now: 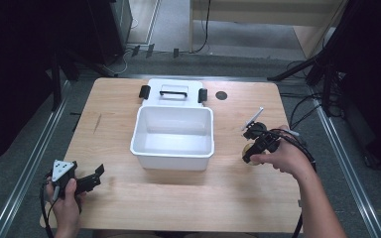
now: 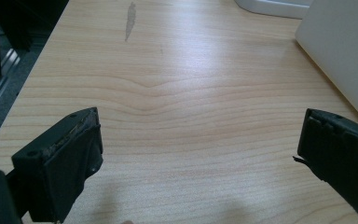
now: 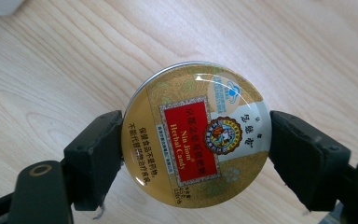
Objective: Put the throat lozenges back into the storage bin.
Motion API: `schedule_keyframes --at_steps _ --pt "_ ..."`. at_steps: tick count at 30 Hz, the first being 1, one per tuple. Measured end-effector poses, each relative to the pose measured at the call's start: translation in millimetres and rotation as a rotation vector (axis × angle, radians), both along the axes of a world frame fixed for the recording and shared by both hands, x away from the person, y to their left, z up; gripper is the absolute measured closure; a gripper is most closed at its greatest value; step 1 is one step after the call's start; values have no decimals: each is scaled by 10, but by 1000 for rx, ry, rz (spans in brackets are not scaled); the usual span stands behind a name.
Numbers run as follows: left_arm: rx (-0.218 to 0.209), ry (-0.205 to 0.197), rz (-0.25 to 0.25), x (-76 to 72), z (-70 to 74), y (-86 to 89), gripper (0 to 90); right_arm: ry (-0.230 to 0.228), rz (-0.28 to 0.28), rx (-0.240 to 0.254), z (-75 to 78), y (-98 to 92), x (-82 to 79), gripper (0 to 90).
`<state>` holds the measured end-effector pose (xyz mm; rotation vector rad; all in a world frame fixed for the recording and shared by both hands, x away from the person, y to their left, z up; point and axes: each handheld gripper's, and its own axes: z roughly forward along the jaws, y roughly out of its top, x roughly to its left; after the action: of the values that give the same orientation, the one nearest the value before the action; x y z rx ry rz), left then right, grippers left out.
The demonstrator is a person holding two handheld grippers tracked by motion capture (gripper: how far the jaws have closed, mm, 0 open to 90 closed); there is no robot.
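though gripper-clamped, "herbal candy" tin (image 3: 196,135)

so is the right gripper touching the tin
Touching. The right gripper view shows the right gripper with both jaws pressed against opposite edges of the round tin, no gap on either side.

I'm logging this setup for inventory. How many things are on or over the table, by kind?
White bin: 1
White lid with black handle and latches: 1
Round candy tin, clamped in the right gripper: 1
Hand-held grippers, counting the left gripper: 2
Total: 5
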<state>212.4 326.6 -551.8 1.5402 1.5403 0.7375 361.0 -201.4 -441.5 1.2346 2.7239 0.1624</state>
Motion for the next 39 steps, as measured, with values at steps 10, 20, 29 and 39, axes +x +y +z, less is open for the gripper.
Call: schedule_keyframes --at_steps 10,20,29,39 --pt "3 -3 2 -5 1 -5 2 -27 26 9 226 143 61 211" --pt "6 -5 1 -5 2 -7 3 -20 43 18 414 278 118 211" --pt "5 -4 1 -6 2 -6 3 -19 55 27 602 410 166 211" --pt "3 -5 3 -3 1 -4 2 -21 68 33 769 580 215 211"
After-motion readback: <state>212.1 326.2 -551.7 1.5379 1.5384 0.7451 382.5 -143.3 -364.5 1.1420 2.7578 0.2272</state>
